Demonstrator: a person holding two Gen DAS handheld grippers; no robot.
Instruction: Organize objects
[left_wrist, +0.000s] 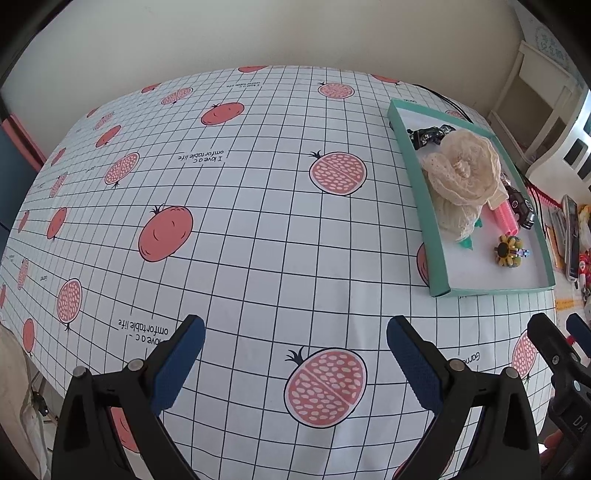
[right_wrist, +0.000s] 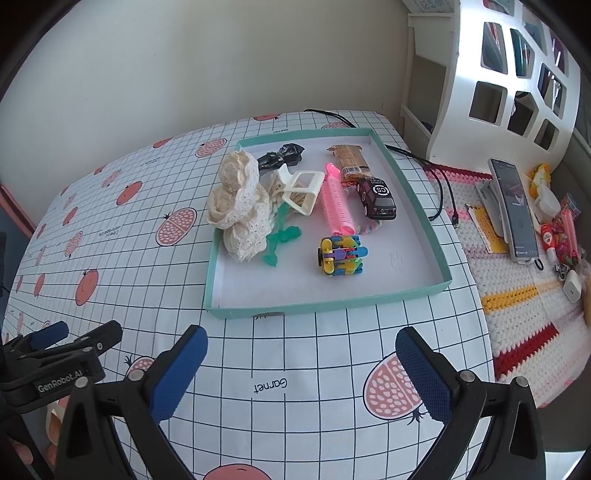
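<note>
Both grippers hover low over the pomegranate-print tablecloth (right_wrist: 295, 369), side by side. Left gripper (left_wrist: 295, 363): fingers spread, nothing held. Right gripper (right_wrist: 301, 373): likewise spread and empty. Teal tray (right_wrist: 325, 304) sits just ahead, holding cream lace scrunchie (right_wrist: 236, 203), pink hair roller (right_wrist: 336, 203), toy car (right_wrist: 376, 197), colourful block toy (right_wrist: 341, 256), white claw clip (right_wrist: 301, 190).
</note>
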